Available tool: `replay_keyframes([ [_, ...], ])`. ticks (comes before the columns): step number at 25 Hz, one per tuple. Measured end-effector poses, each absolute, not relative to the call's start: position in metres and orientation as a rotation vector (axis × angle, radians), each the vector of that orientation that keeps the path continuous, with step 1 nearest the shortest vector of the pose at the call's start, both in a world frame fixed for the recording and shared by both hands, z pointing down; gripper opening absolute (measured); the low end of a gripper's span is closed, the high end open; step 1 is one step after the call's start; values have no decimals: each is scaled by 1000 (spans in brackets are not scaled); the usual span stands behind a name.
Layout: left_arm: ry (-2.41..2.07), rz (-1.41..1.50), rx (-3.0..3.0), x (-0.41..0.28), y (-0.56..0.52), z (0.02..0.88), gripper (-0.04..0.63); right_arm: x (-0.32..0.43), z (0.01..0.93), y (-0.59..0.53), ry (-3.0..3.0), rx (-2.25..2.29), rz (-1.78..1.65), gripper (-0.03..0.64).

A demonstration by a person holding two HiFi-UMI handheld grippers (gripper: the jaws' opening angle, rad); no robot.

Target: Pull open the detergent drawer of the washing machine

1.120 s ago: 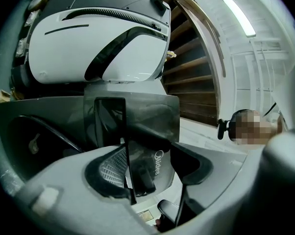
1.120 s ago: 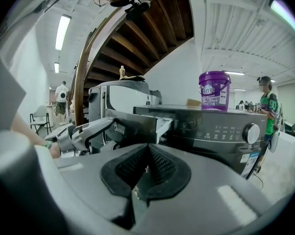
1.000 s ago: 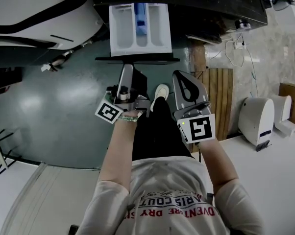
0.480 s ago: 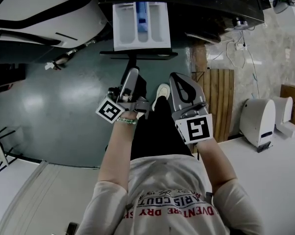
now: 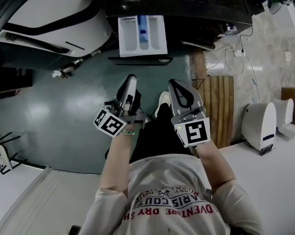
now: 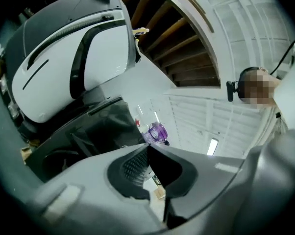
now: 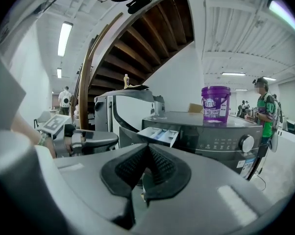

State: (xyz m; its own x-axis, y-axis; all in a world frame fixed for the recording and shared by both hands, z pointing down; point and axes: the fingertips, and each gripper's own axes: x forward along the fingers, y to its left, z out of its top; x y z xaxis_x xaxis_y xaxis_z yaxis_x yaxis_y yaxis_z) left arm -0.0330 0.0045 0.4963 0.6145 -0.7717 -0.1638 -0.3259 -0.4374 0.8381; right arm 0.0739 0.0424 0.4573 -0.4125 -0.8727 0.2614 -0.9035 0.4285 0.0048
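Both grippers had drawn back from the washing machine (image 5: 196, 13), whose detergent drawer (image 5: 142, 35) stood pulled out, long axis toward the person, straight ahead of the jaws. The left gripper (image 5: 131, 79), the nearer, had just closed on nothing; the right gripper (image 5: 175, 84) was pressed together, empty.

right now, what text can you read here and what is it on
"DVENTURE DRY": shirt, upside down, cut off at the ends.
"ARIS COUT": same shirt, upside down, cut off.
Tub label: too blurred to read.
Washer panel print: too small to read.
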Motion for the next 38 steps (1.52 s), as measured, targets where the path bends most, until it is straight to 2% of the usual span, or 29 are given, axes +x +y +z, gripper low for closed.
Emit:
replay_keyframes([
  [16, -839, -303, 2647, -23, 37, 323, -8, 80, 343, 56, -2510, 1643, 47, 2],
  [26, -967, 68, 2885, -26, 47, 273, -8, 90, 291, 60, -2553, 1636, -95, 2],
  [38, -1046, 64, 2952, -36, 57, 244, -8, 88, 270, 74, -2566, 1653, -154, 0],
])
